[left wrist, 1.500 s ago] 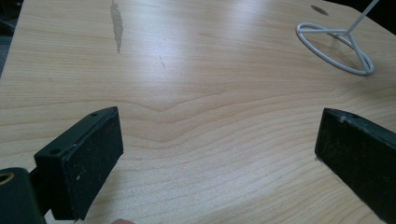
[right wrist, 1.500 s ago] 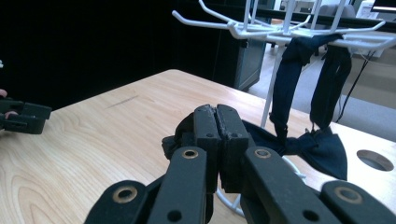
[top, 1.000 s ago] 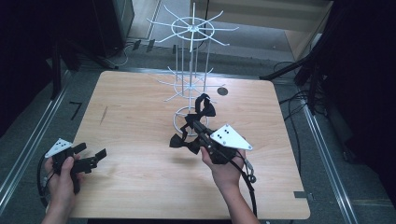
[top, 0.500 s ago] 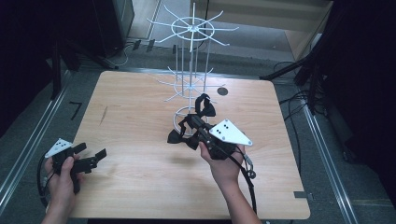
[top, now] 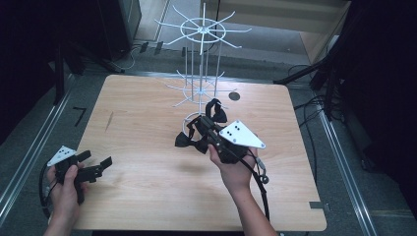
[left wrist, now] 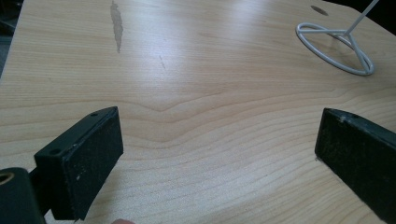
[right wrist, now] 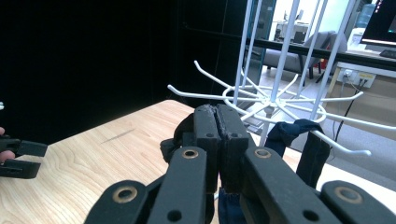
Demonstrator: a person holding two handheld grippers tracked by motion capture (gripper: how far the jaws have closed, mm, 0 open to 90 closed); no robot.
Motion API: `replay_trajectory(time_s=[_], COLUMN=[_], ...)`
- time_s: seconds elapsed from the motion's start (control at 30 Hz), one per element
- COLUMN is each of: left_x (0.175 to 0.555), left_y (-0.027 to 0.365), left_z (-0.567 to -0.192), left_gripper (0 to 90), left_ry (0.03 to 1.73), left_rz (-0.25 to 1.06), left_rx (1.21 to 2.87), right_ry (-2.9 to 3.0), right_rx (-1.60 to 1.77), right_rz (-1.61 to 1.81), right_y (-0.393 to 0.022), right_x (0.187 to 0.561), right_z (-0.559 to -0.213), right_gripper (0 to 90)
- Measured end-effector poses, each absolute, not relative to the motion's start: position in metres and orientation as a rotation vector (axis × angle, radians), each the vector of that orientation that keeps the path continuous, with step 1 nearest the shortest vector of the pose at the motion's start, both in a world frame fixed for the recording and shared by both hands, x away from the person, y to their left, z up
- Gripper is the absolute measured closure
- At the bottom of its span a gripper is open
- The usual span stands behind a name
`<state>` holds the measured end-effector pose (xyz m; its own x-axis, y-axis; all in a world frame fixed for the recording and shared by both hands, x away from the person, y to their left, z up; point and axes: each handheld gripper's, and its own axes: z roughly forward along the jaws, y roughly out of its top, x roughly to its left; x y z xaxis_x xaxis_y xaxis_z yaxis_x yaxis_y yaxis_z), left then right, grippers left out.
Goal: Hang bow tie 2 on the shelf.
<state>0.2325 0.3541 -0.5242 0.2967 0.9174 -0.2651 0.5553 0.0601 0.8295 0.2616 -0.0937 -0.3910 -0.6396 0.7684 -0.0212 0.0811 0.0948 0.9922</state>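
Observation:
A white wire hook rack (top: 202, 59) stands at the table's far middle. My right gripper (top: 201, 129) is just in front of the rack's base, shut on a black bow-shaped fabric piece (top: 185, 140). In the right gripper view the jaws (right wrist: 217, 126) are pressed together on dark cloth (right wrist: 229, 203), and the cloth's strap (right wrist: 309, 154) hangs over one hook of the rack's (right wrist: 275, 100) lower ring. At the table's near left corner my left gripper (top: 96, 164) is open, and in its own view (left wrist: 217, 140) only bare wood lies between its pads (left wrist: 93, 154).
The wooden table (top: 147, 196) has a dark streak (left wrist: 116, 25) at its left and a small round hole (top: 234, 96) at the back. The rack's base ring (left wrist: 336, 46) rests on the wood. Cables lie on the floor at the right (top: 314, 113).
My right gripper has drifted slightly away from me toward the rack, with the black fabric still in it. The left gripper has not moved.

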Motion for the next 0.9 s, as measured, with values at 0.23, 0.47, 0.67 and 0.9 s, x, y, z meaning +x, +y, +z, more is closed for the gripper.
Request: replay_trajectory(time_s=[0.23, 0.47, 0.67, 0.9], left_x=[0.233, 0.233, 0.233, 0.233], left_y=[0.354, 0.354, 0.354, 0.354], left_z=[-0.524, -0.524, -0.524, -0.524], left_gripper=[1.4, 1.4, 1.4, 1.4], left_ry=[1.375, 1.376, 1.376, 1.375], left_rz=[0.479, 0.477, 0.478, 0.479], left_rx=[1.615, 1.61, 1.61, 1.612], right_ry=[1.822, 1.825, 1.826, 1.828], right_rx=[0.828, 0.827, 0.835, 0.846], right_rz=[1.588, 1.576, 1.571, 1.56], right_y=[-0.09, -0.088, -0.088, -0.089], right_x=[0.266, 0.27, 0.274, 0.28], right_z=[-0.387, -0.386, -0.386, -0.386], right_gripper=[89.7, 89.7, 89.7, 89.7])
